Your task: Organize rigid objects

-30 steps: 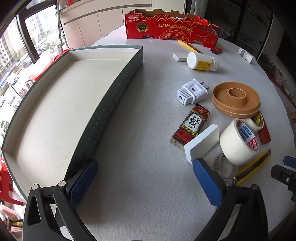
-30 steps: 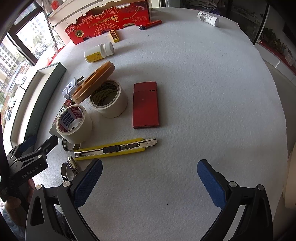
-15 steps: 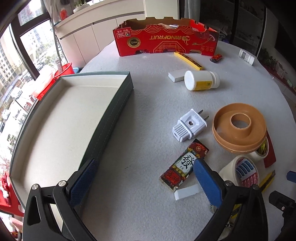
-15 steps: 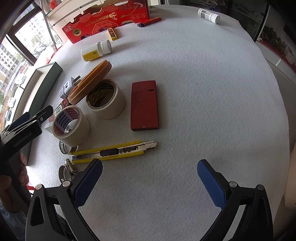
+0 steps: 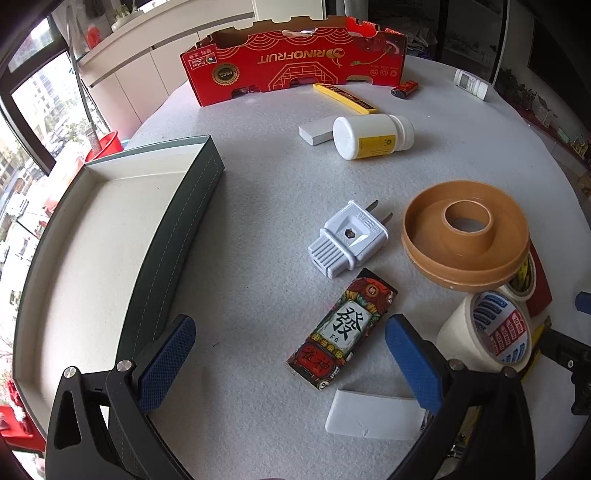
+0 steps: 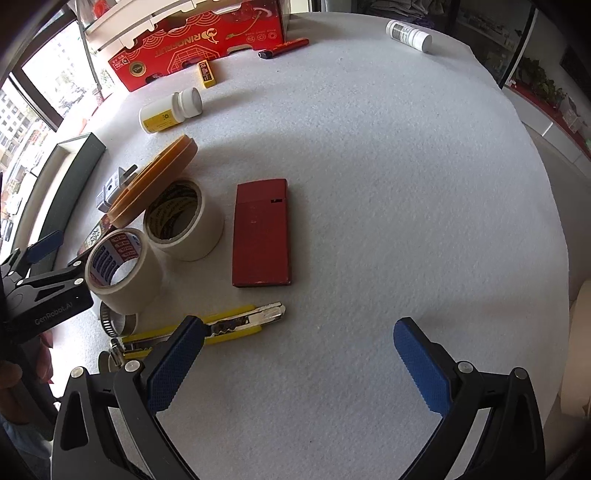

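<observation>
My left gripper is open and hovers low over the table, with a mahjong-patterned box lying between its fingers. A white block lies by the right finger. Ahead sit a white plug and an orange spool. The green tray with an empty cream floor lies to the left. My right gripper is open and holds nothing. A yellow utility knife lies partly behind its left finger. A red flat box lies beyond it.
Two tape rolls and a hose clamp crowd the space between the grippers. A white bottle with a yellow label, a grey-white block, a yellow box and a red carton lie farther back. Another white bottle lies at the far right.
My left gripper has moved forward over the table; the patterned box and white block now sit close to its fingers. The right gripper crept forward, so its left finger overlaps the knife.
</observation>
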### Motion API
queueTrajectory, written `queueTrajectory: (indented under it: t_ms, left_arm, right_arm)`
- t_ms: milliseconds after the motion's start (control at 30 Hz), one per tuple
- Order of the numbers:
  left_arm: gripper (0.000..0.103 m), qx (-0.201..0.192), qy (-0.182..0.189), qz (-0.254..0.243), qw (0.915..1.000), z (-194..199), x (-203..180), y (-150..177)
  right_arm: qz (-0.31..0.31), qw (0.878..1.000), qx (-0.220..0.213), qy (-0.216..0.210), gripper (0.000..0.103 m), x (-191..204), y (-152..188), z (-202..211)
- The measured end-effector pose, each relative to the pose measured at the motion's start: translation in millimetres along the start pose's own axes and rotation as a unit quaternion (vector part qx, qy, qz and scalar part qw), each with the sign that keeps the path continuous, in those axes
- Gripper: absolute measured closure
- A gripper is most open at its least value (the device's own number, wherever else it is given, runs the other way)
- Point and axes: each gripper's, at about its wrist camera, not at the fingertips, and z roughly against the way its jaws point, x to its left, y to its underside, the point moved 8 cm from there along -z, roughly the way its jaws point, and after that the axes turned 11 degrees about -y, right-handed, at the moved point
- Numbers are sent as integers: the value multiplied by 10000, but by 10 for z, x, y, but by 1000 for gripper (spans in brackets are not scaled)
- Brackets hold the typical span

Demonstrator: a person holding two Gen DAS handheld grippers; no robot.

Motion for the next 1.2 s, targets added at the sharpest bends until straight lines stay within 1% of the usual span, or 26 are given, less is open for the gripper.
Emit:
queueTrajectory:
  t_ms: [167,300,367,433,467,600,700,767,800,1000,1133,1167,1200]
  left_arm:
    - [0,9,48,-24,10000,-18,18,-28]
    - [0,30,-130,238,9996,-63,174,-30]
    - [0,45,-97,279,9996,-80,206,-30]
    - [0,23,-86,215,9997,-72,192,-30]
    - [0,14,-35,144,9999,-61,158,-28]
    - [0,18,375,-83,9993,-9,-65,-3]
    - [0,-48,463,-32,9989,0,-125,-14]
    - [0,-69,561,94,9984,-11,-114,-9]
    - [0,-117,542,69,9984,-4,-118,-5]
    - [0,-176,513,197,9983,0,-113,-6]
    - [0,-27,478,180,9987,0,-130,6]
    - [1,25,490,141,9987,4,-151,8]
    - [2,55,520,82,9986,13,-177,10]
  right_arm:
    - [360,9988,65,316,0,57,-178,-148]
    - [600,9975,13,363,0,154,-288,-198]
    - [603,9977,29,295,0,148,-316,-211]
    - [425,9990,61,116,0,94,-311,-237]
    - [390,9991,9,153,0,79,-333,-241]
    - [343,9993,-73,162,0,-1,-329,-221]
    - [474,9987,-127,160,0,6,-347,-226]
    - [547,9984,-134,107,0,6,-361,-233]
    - [550,9984,-116,103,0,-11,-411,-233]
    - [570,9980,-251,126,0,50,-416,-223]
    - [443,9987,-163,178,0,56,-381,-224]
    - [503,9985,-148,174,1,85,-378,-225]
    - [564,9982,-150,151,6,115,-376,-210]
